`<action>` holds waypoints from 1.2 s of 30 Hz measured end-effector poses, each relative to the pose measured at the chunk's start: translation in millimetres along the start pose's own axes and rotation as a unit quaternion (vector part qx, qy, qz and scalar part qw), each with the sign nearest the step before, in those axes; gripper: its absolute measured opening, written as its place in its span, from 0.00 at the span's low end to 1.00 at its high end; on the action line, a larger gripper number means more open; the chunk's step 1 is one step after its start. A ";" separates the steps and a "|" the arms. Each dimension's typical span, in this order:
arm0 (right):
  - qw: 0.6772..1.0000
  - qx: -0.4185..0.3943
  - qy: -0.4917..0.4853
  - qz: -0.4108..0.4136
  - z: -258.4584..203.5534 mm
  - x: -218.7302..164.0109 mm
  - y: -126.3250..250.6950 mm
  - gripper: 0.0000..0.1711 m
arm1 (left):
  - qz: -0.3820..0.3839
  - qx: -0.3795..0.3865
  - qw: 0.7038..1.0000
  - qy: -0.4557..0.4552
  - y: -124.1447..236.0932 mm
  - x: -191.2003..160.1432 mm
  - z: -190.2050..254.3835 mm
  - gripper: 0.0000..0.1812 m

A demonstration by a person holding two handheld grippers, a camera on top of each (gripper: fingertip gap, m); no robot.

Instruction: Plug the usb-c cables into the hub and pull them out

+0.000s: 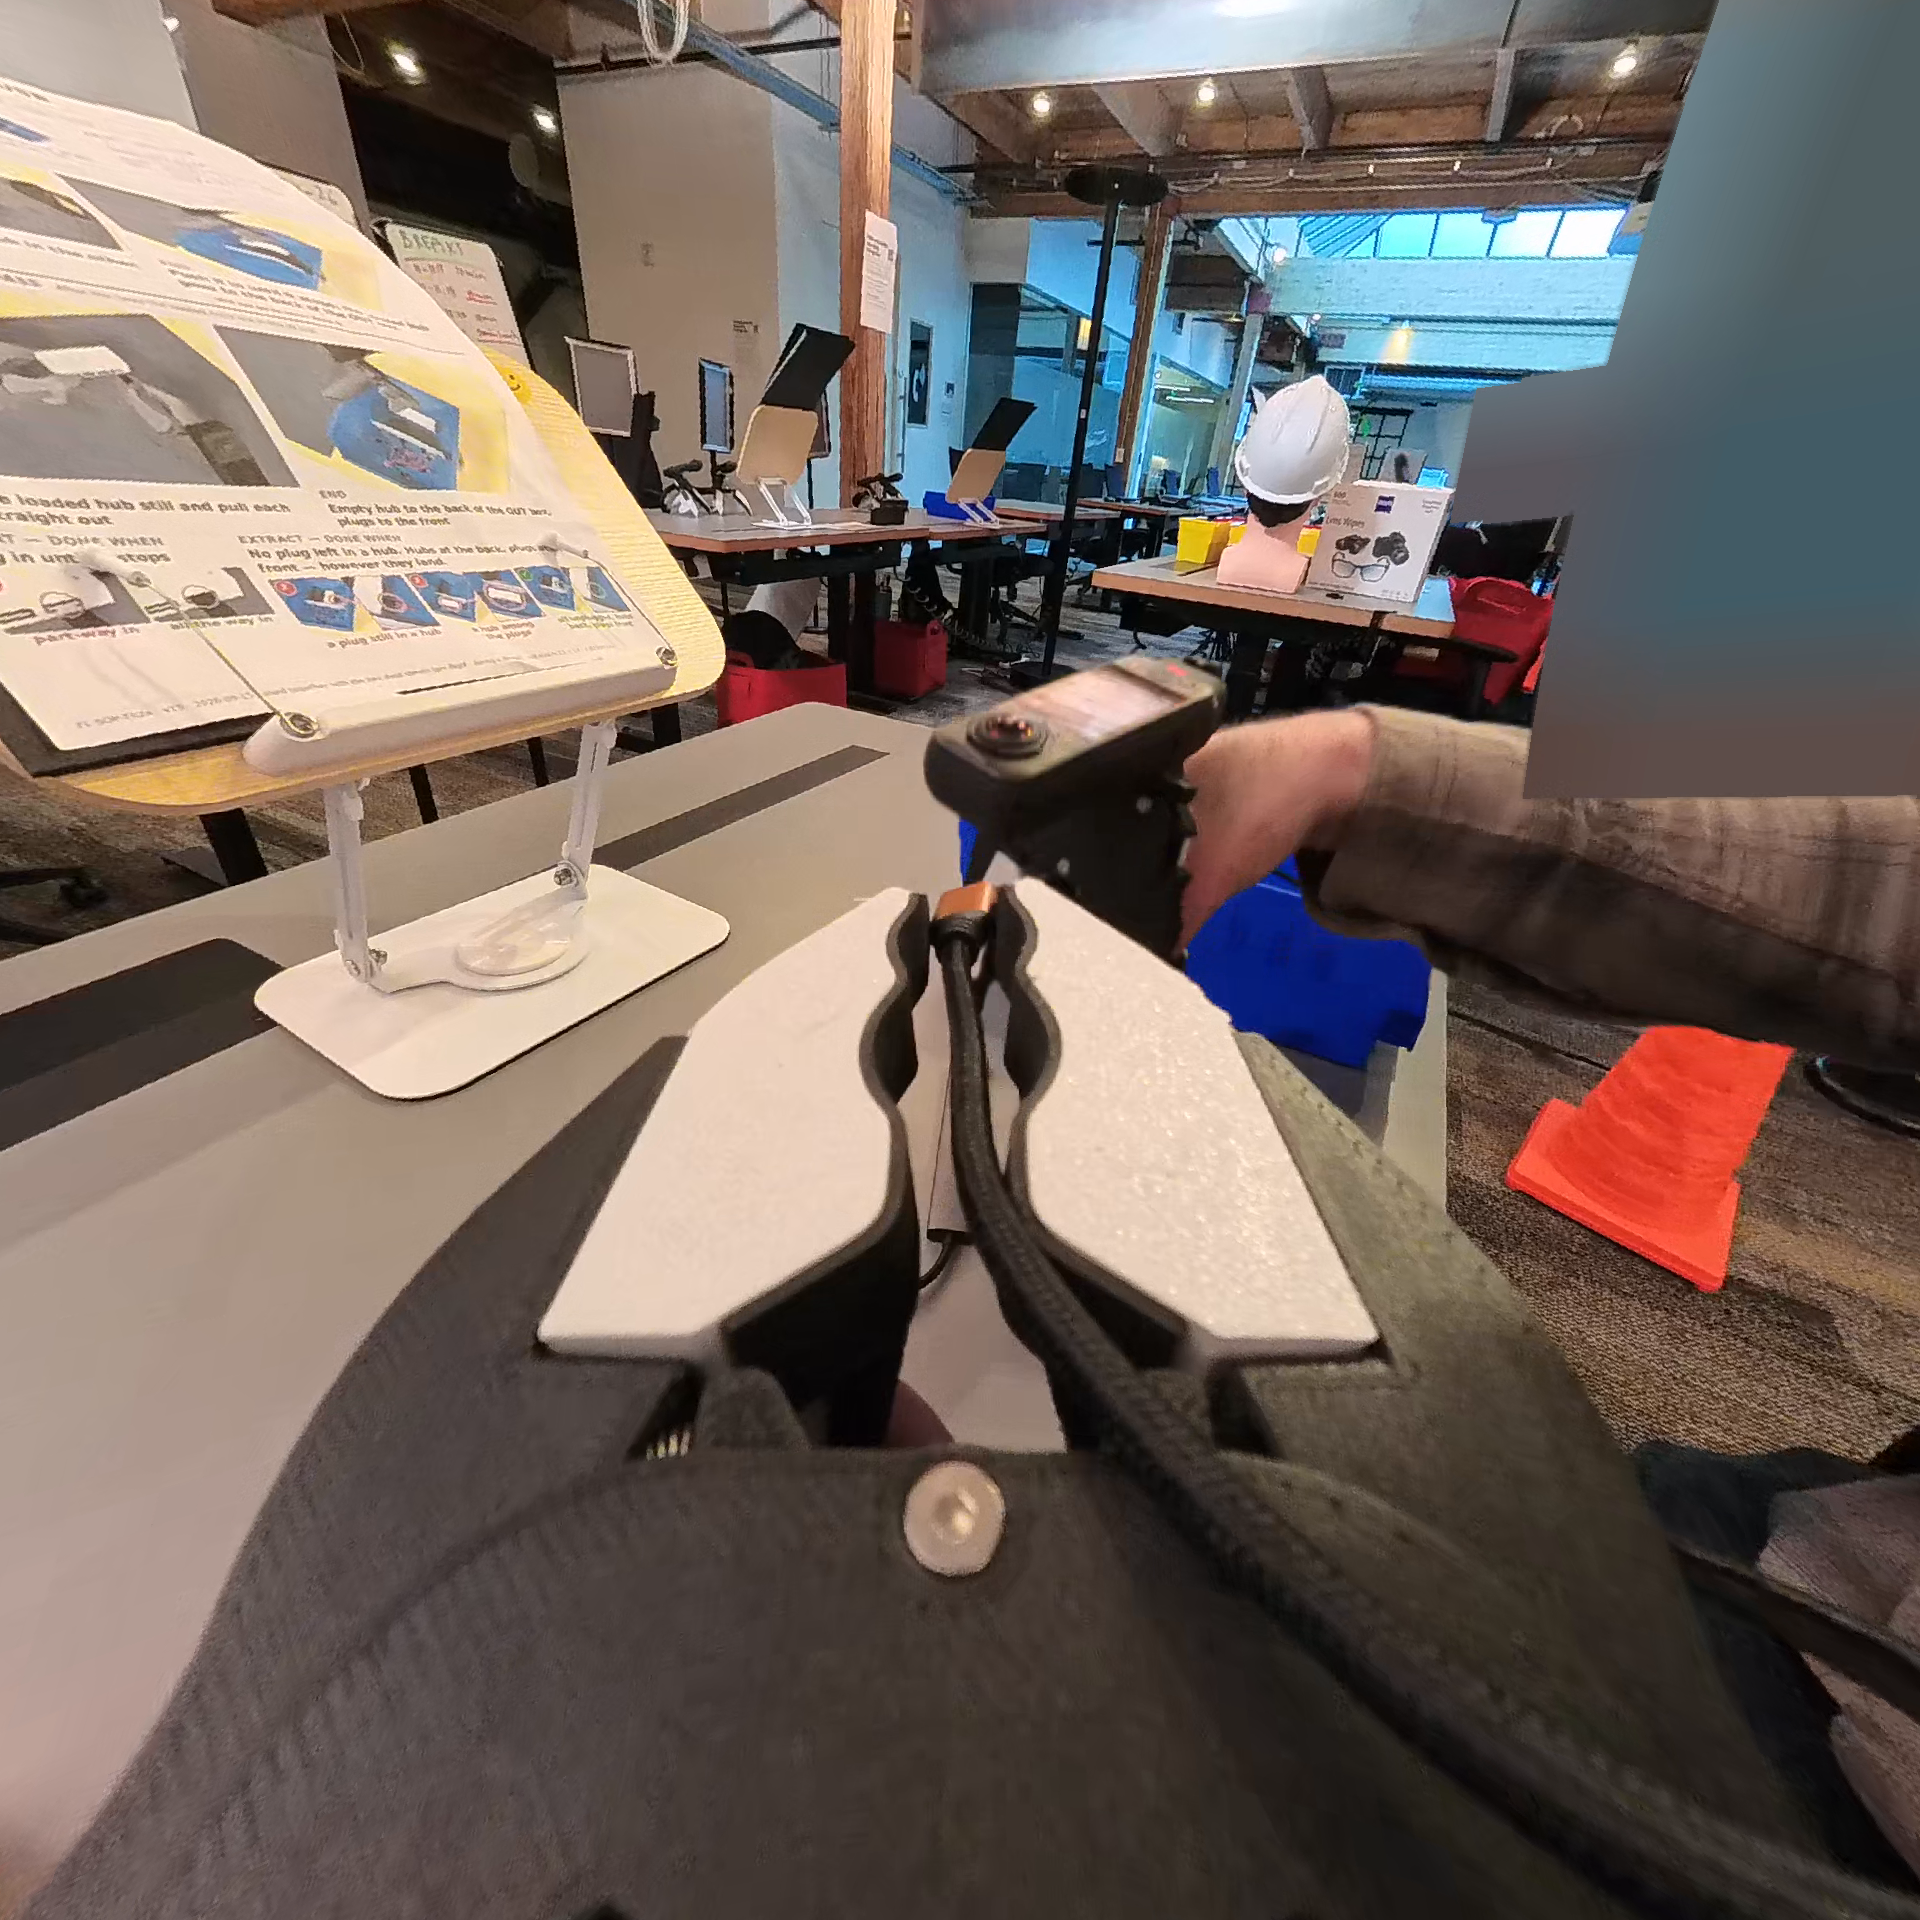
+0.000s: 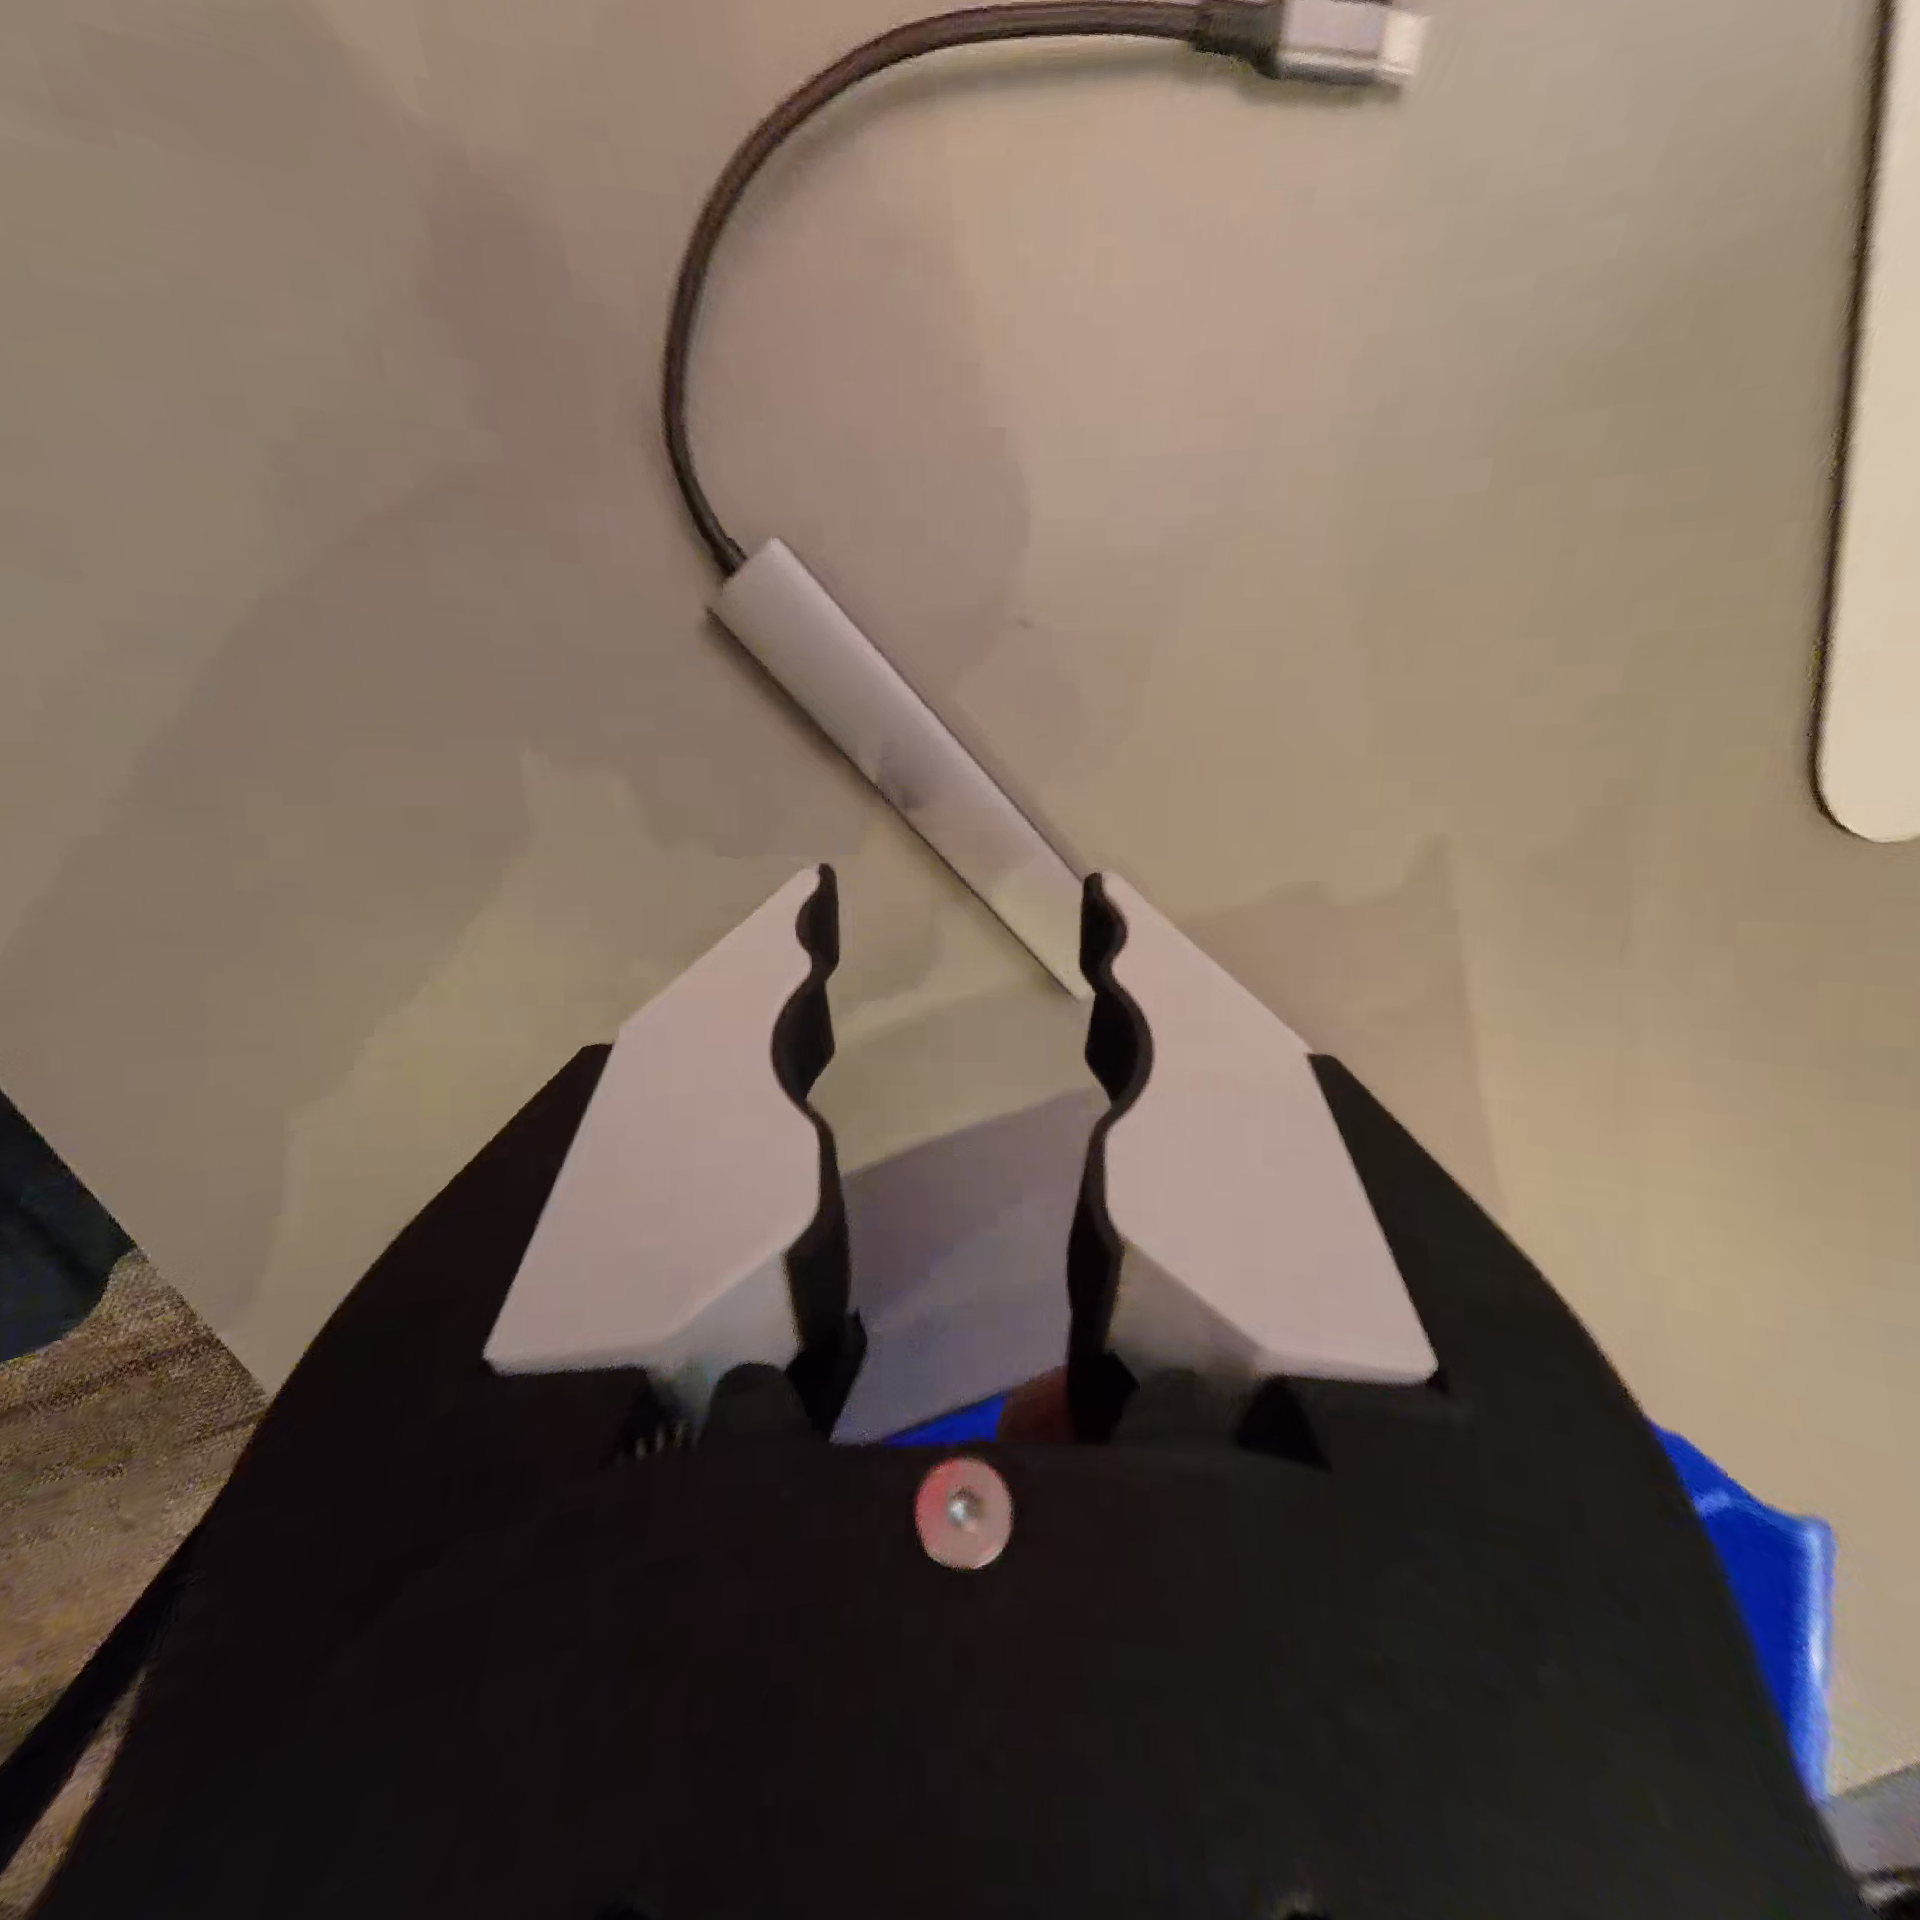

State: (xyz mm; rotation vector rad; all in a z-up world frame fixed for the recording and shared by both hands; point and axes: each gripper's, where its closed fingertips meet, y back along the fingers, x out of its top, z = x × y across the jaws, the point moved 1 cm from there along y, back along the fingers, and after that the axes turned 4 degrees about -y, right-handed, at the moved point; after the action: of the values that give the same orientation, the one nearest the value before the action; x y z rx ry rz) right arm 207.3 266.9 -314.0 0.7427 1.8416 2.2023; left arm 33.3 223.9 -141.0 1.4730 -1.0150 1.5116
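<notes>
My left gripper is shut on a black braided usb-c cable. Its copper-coloured plug sticks out just past the fingertips, above the grey table. The right gripper's black body hangs just beyond, held by a person's hand. In the right wrist view my right gripper is open and empty. It points down at a slim silver hub lying aslant on the table. The hub's near end runs behind the right fingertip. The hub's own dark cable curves away to a silver plug.
A stand holding an instruction sheet rests on a white base at the left; that base also shows in the right wrist view. A blue bin sits at the table's right edge. An orange cone lies on the floor. The gap from one gripper's tips to the other's is roughly 25 cm. From my right tips it is roughly 15 cm to the silver plug; from my left, 30 cm.
</notes>
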 end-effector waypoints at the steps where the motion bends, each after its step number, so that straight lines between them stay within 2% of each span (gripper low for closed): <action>1: 1.000 -0.003 -0.011 -0.005 4.1 -2.9 2.9 0.27 | 0.000 0.000 1.000 0.000 -0.1 -0.2 -0.1 0.06; 5: 0.998 0.026 -0.051 0.022 1.9 1.5 10.2 0.42 | -0.001 0.000 1.000 0.001 0.1 -0.4 -0.6 0.06; 7: 0.998 0.021 -0.058 0.034 2.5 4.9 11.3 0.45 | -0.001 0.000 1.000 0.002 0.5 -0.5 -1.1 0.06; 11: 0.999 0.020 -0.008 0.041 -5.7 13.2 8.4 0.35 | -0.001 0.000 1.000 0.003 1.2 -0.8 -1.4 0.06; 15: 0.993 -0.026 0.109 -0.046 5.3 -3.0 -1.8 0.30 | 0.000 0.001 1.000 0.000 2.2 1.0 -1.2 0.06; 18: 0.978 -0.015 0.189 -0.083 11.5 -12.3 -15.7 0.29 | 0.001 0.001 1.000 -0.002 2.9 3.1 -1.0 0.06; 21: 0.968 0.004 0.224 -0.109 13.3 -18.6 -30.2 0.27 | 0.000 0.001 1.000 -0.005 2.4 3.0 -0.1 0.06; 23: 0.967 0.020 0.229 -0.114 11.4 -19.9 -34.7 0.19 | 0.000 0.001 1.000 -0.006 2.2 3.1 0.1 0.06; 24: 0.970 0.022 0.219 -0.107 11.4 -17.3 -35.9 0.13 | 0.000 0.001 1.000 -0.006 2.4 3.2 0.0 0.06; 25: 0.974 0.028 0.201 -0.105 11.0 -16.9 -36.2 0.12 | 0.000 0.001 1.000 -0.006 2.6 3.3 -0.4 0.06; 29: 0.993 0.060 0.029 -0.100 7.3 -17.4 -35.7 0.12 | 0.001 0.002 1.000 -0.003 2.7 2.7 -2.0 0.06; 31: 0.990 0.083 -0.077 -0.080 0.6 -15.0 -35.1 0.11 | 0.001 0.000 1.000 -0.002 2.3 2.0 -1.6 0.06; 33: 0.985 0.107 -0.122 -0.052 -15.3 -10.0 -33.6 0.11 | 0.000 -0.001 1.000 -0.001 1.8 1.5 -0.8 0.06; 36: 0.980 0.156 -0.118 -0.022 -50.5 -4.3 -24.6 0.27 | 0.002 -0.003 1.000 0.000 1.7 2.4 0.3 0.06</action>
State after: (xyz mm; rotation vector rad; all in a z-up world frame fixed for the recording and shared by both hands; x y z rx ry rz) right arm 182.5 226.3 -344.3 0.9626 2.0762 1.7287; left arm 31.8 223.0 -138.7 1.4676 -1.0223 1.5095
